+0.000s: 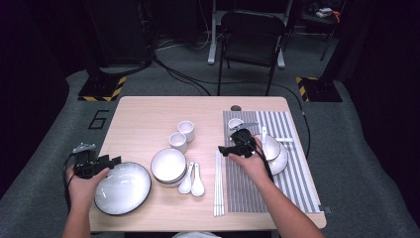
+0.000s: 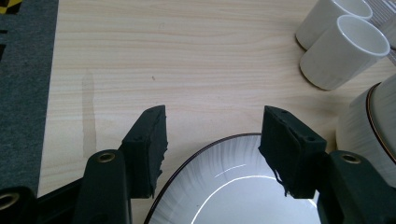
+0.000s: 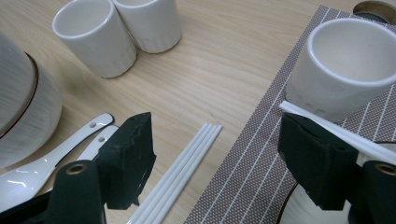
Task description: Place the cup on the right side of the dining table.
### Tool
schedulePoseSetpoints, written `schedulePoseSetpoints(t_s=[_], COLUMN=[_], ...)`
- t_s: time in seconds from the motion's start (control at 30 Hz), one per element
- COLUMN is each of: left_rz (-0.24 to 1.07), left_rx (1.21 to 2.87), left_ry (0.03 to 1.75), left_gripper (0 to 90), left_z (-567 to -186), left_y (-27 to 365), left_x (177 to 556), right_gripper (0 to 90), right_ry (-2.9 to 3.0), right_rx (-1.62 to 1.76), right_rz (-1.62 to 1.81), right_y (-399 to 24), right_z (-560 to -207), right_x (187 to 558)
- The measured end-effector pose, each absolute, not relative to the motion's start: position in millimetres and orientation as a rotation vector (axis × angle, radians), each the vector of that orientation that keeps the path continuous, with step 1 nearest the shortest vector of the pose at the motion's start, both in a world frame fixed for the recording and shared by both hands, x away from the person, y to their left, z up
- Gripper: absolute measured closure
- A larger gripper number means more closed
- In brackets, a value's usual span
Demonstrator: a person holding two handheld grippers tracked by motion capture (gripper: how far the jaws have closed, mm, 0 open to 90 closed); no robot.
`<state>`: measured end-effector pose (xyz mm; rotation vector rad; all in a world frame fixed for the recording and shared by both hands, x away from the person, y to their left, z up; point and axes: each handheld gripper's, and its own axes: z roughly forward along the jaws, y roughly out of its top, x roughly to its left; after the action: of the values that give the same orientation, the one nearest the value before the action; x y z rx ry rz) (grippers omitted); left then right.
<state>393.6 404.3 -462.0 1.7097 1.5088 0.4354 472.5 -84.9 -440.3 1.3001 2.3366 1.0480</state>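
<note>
My left gripper (image 1: pixel 116 159) (image 2: pixel 215 114) stands open at the table's left edge, its jaws on either side of the far rim of a white plate with a dark rim (image 1: pixel 124 191) (image 2: pixel 233 186), not touching it. My right gripper (image 1: pixel 224 150) (image 3: pixel 215 126) is open and holds nothing. It hangs over the left border of a striped placemat (image 1: pixel 247 188) (image 3: pixel 252 177), near the tips of white chopsticks (image 1: pixel 218 183) (image 3: pixel 182 172). Past its right jaw stands a white cup (image 1: pixel 235 123) (image 3: pixel 345 60), and a thin white stick (image 3: pixel 336 130) crosses just above that jaw.
Two white cups (image 1: pixel 182 135) (image 3: pixel 93 37) stand mid-table, stacked bowls (image 1: pixel 168 166) (image 3: pixel 23 107) in front of them, and two spoons (image 1: pixel 191 179) (image 3: pixel 42 158) beside the bowls. On the mat a bowl on a plate (image 1: pixel 275 151) holds a spoon. A chair (image 1: pixel 252 34) stands beyond the table.
</note>
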Motion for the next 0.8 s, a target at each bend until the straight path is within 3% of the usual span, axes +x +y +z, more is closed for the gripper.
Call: schedulePoseSetpoints(t_s=[0.8], left_rz=[0.447], left_rx=[1.710], left_ry=[1.510], left_gripper=[41.4], left_z=[-463], left_y=[404], left_x=[394], right_gripper=[28.1], right_ry=[2.368], right_rx=[1.272], right_rz=[1.019], right_y=[-87], right_z=[-461], right_x=[462])
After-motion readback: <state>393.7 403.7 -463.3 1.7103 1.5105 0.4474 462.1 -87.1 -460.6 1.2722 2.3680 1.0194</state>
